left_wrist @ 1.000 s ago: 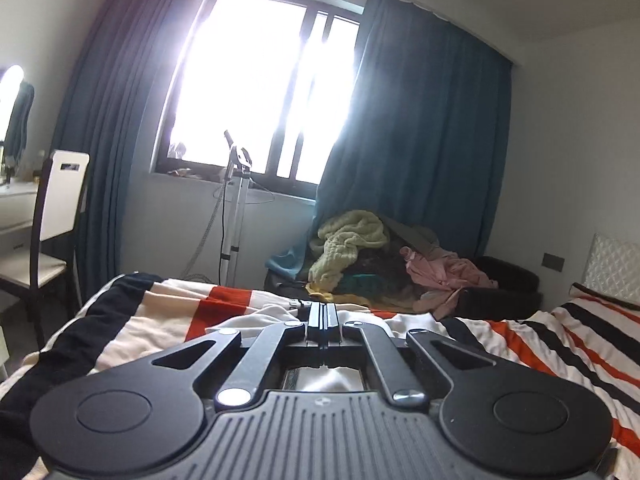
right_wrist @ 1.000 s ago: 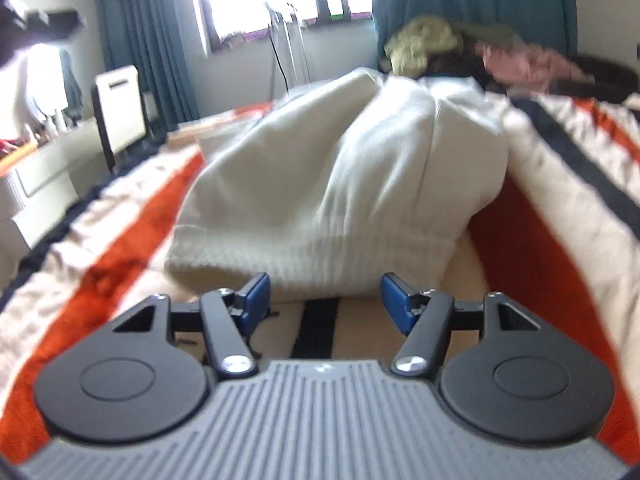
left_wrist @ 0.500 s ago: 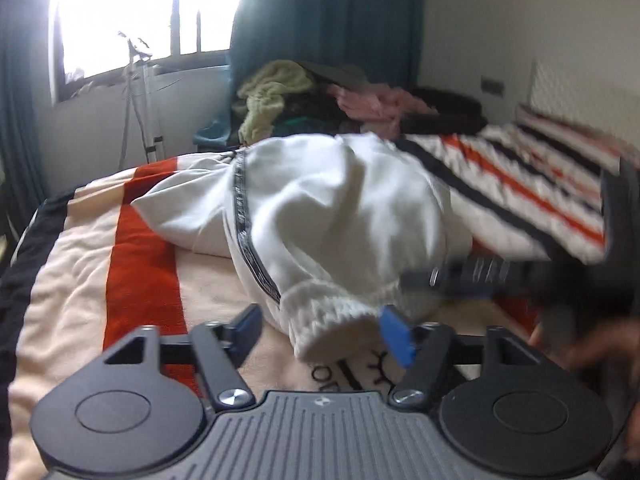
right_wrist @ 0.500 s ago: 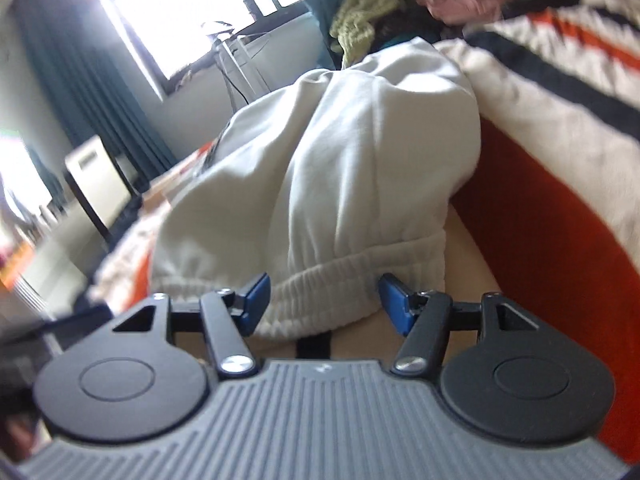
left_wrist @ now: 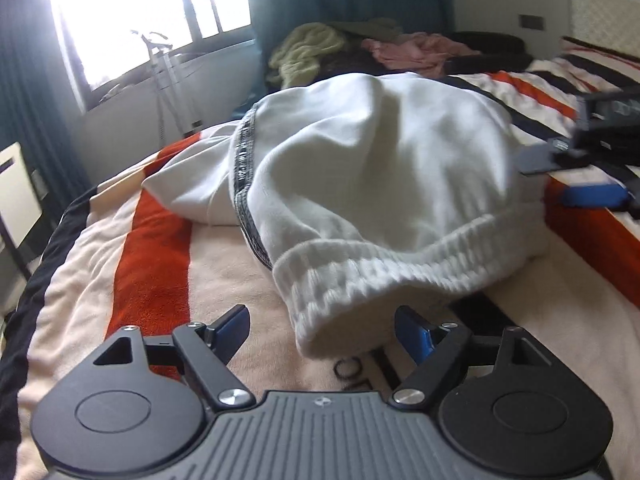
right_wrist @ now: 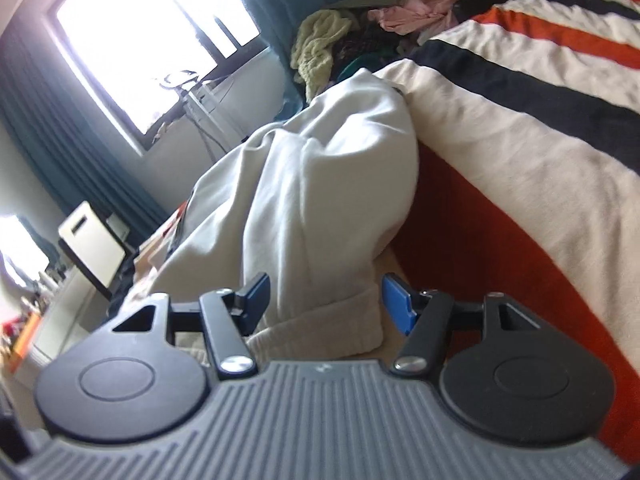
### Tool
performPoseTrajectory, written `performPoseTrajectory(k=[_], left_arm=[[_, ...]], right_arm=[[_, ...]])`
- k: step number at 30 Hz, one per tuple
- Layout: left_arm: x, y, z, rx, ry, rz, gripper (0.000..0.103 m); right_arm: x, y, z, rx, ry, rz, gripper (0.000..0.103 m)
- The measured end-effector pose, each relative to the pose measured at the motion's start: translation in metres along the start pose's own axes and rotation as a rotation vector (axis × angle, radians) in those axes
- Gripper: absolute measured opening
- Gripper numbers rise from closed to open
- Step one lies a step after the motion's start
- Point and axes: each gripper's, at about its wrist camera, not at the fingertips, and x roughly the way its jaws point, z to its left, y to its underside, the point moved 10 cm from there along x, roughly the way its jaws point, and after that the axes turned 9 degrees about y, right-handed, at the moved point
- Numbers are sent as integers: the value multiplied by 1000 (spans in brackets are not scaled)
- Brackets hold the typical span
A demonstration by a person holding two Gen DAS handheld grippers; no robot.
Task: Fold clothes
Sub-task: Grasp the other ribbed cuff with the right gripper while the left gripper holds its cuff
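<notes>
A white garment with a dark side stripe and a ribbed waistband lies bunched on the striped bed. My left gripper stands open at the waistband's left corner, its blue pads either side of the band's edge. In the right wrist view the same white garment fills the middle, and my right gripper is open with the ribbed hem lying between its fingers. The right gripper also shows at the right edge of the left wrist view, beside the garment.
The bed cover has orange, cream and black stripes. A heap of other clothes sits beyond the bed under the blue curtain. A stand is by the window, and a white chair by a desk on the left.
The left gripper has opened and swung down to the waistband from pointing at the window. The right gripper has tilted and moved in, so the hem now lies between its fingers.
</notes>
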Motion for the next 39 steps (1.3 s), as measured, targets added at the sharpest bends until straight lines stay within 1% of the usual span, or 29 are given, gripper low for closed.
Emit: performPoseTrajectory(k=[1, 3, 4, 5, 6, 7, 8, 9, 10, 11, 12, 15, 19, 22, 23, 24, 26, 29, 30, 32, 33, 37, 38, 39], left_arm=[[2, -3, 3, -13, -11, -2, 80], [6, -8, 8, -42, -30, -13, 74], [7, -10, 10, -69, -20, -16, 65], [5, -13, 12, -89, -16, -28, 50], [3, -16, 14, -109, -11, -40, 39], [1, -19, 16, -129, -6, -52, 20], [-1, -21, 19, -149, -2, -65, 15], [-7, -27, 23, -171, 4, -98, 12], [-14, -33, 27, -196, 5, -132, 10], [-21, -39, 31, -220, 5, -165, 10], [-26, -42, 33, -232, 5, -182, 10], [-40, -48, 40, -266, 5, -229, 10], [-60, -57, 50, -312, 4, -293, 10], [-74, -64, 57, -346, 4, -340, 10], [-79, -66, 59, -357, 4, -356, 10], [-84, -68, 61, -369, 4, -372, 10], [-94, -72, 66, -391, 4, -404, 10], [-108, -77, 66, -397, 18, -439, 10], [-112, -80, 64, -387, 20, -450, 10], [-119, -83, 56, -366, 31, -471, 10], [-122, -85, 52, -355, 38, -481, 10], [-133, -89, 30, -302, 61, -502, 10], [-136, -89, 25, -290, 68, -507, 10], [-139, -91, 22, -284, 77, -514, 10]], right_arm=[[0, 0, -3, 10, -1, 2, 65], [0, 0, -5, 18, -4, 4, 65], [0, 0, -5, 18, -8, 3, 65], [0, 1, -4, 19, -18, 2, 65], [0, 2, -2, 14, -27, -3, 65], [0, 3, 0, 6, -35, -8, 65], [0, 3, 3, -14, -39, -16, 66], [0, 3, 6, -35, -42, -25, 73], [0, 5, 10, -56, -37, -36, 86], [-1, 7, 13, -69, -28, -49, 90], [-1, 9, 17, -86, -22, -59, 90], [-2, 22, 37, -209, -23, -78, 88], [-13, 31, 62, -350, -58, -168, 88], [-4, 37, 72, -458, -22, -197, 88], [0, 39, 70, -456, -19, -179, 88], [5, 39, 68, -451, -14, -162, 88], [9, 33, 56, -391, 14, -162, 88], [2, 9, 40, -236, -26, -197, 92], [-2, 1, 36, -203, -28, -225, 96], [-10, -9, 34, -170, -50, -273, 95], [-13, -13, 33, -152, -56, -280, 95], [-16, -31, 21, 15, -130, -280, 96], [-13, -33, 18, 66, -148, -269, 96], [-4, -33, 15, 110, -152, -238, 97]])
